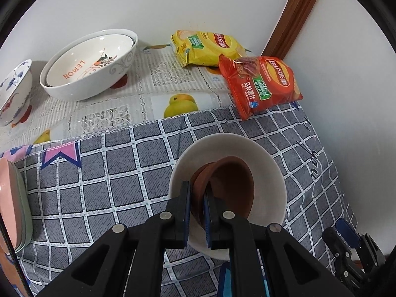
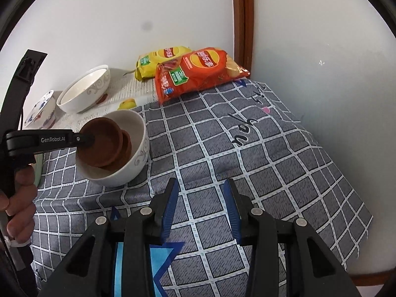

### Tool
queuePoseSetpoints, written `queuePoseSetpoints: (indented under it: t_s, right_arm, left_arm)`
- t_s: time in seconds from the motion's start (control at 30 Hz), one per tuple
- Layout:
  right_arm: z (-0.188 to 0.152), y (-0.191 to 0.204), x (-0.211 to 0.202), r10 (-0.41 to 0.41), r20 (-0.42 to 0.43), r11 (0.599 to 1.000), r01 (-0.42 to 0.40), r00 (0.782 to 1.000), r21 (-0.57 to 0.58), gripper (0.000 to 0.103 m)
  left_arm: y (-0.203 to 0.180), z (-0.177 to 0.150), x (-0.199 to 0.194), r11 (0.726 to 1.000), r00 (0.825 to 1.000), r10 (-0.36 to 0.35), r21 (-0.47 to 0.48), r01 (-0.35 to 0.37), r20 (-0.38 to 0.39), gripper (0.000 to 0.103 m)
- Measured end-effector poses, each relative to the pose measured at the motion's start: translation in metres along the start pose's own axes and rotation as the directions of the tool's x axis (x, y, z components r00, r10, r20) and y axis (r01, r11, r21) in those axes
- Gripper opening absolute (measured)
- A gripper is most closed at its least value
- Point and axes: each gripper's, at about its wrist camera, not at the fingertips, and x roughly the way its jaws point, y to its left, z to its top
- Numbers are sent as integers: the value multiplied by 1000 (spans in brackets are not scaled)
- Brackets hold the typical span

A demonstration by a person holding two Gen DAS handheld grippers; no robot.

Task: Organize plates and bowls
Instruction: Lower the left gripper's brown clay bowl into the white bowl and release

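Note:
My left gripper [image 1: 198, 195] is shut on the rim of a brown bowl [image 1: 235, 185], which it holds tilted inside a white bowl [image 1: 272, 163] on the grey checked cloth. A second brown piece seems nested under the first. From the right wrist view the same brown bowl [image 2: 104, 143] leans in the white bowl [image 2: 135, 163], with the left gripper [image 2: 86, 138] clamped on its near-left rim. My right gripper [image 2: 201, 185] hovers open over the cloth to the right of the white bowl, with nothing between its fingers.
A large white "LEMON" bowl [image 1: 91, 64] with another nested inside and a blue-flowered bowl [image 1: 14, 91] stand at the back left by the wall. Pink and green plates [image 1: 12, 203] are stacked at the left edge. A yellow chip bag [image 1: 205, 47] and a red one [image 1: 262, 84] lie in the far corner.

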Motion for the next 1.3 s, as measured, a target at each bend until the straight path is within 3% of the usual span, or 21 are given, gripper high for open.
queuePoseSetpoints:
  t_s: [0.8,1.07,1.3]
  right_arm:
    - [-3,-4,8,24,-45,1000,-23,999,20,38]
    - [26,13,12,79,-21,997,-79,997,-8,38]
    - [46,43,35,124,-48,990,-127,991,-56,38]
  left_arm:
    - [-3,1,3,1000,1000,-14,17,13,5,10]
    - [1,6,-18,999,998,18,34,-21,66,14]
    - [18,3,-12,1000,1000,1,2,-1,28,15]
